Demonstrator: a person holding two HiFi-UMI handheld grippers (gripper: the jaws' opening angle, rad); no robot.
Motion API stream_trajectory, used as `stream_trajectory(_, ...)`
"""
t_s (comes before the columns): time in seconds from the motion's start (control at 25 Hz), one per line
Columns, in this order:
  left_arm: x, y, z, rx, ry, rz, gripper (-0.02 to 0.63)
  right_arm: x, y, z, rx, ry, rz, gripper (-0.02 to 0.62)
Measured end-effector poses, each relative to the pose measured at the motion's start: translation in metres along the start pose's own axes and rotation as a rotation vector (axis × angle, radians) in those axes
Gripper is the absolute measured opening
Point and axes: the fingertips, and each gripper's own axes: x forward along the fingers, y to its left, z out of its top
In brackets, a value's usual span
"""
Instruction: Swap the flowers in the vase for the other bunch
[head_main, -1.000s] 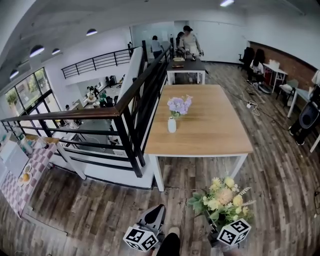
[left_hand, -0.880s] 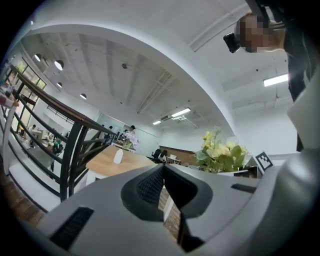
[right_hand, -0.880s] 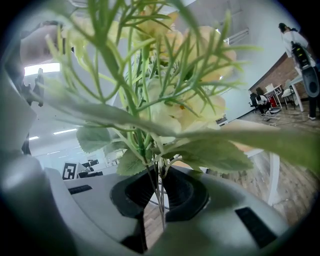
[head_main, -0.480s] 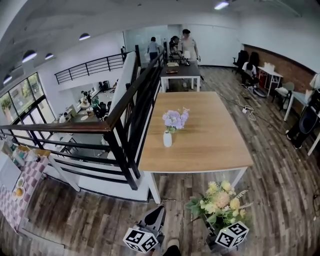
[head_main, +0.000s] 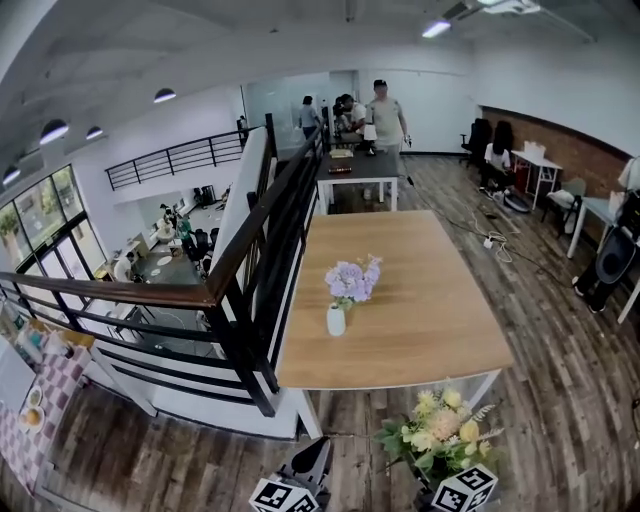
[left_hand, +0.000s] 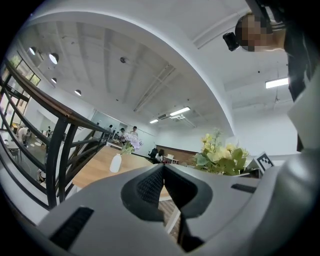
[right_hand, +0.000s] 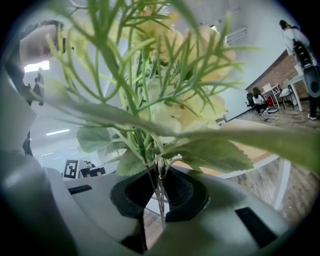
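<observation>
Left claw (left_hand: 163, 186) level, clenched and empty, right claw (right_hand: 159, 197) level, gripping yellow bunch (head_main: 440, 432) stems upright

Worktop (head_main: 420, 300) at centre, long axis running away from the viewer. Vase (head_main: 336, 320) on it, near the left edge and toward the near end; flowers (head_main: 352, 280) in the vase. Railing (head_main: 250, 260) along the worktop's left side. Other bunch (head_main: 440, 430) before the near edge, toward its right corner, stems between the fingers (right_hand: 135, 192) of the right gripper (right_hand: 159, 187). Left gripper (left_hand: 163, 175) left of that bunch, apart from it. Second table (head_main: 360, 165) behind the worktop's far end, people (head_main: 385, 110) at it.
</observation>
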Motion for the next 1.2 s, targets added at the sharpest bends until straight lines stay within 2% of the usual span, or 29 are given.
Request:
stream_trajectory(0.56,0.051,0.065,0.015,-0.002,-0.009,-0.016,0.011,0.072,-0.027,0.021,-0.015,-0.017,-0.015,0.054)
stream_trajectory(1.2,0.065,0.092,0.012,-0.031,-0.003,-0.006,0.011,0.108,-0.033,0.019,0.013,0.015,-0.003,0.054)
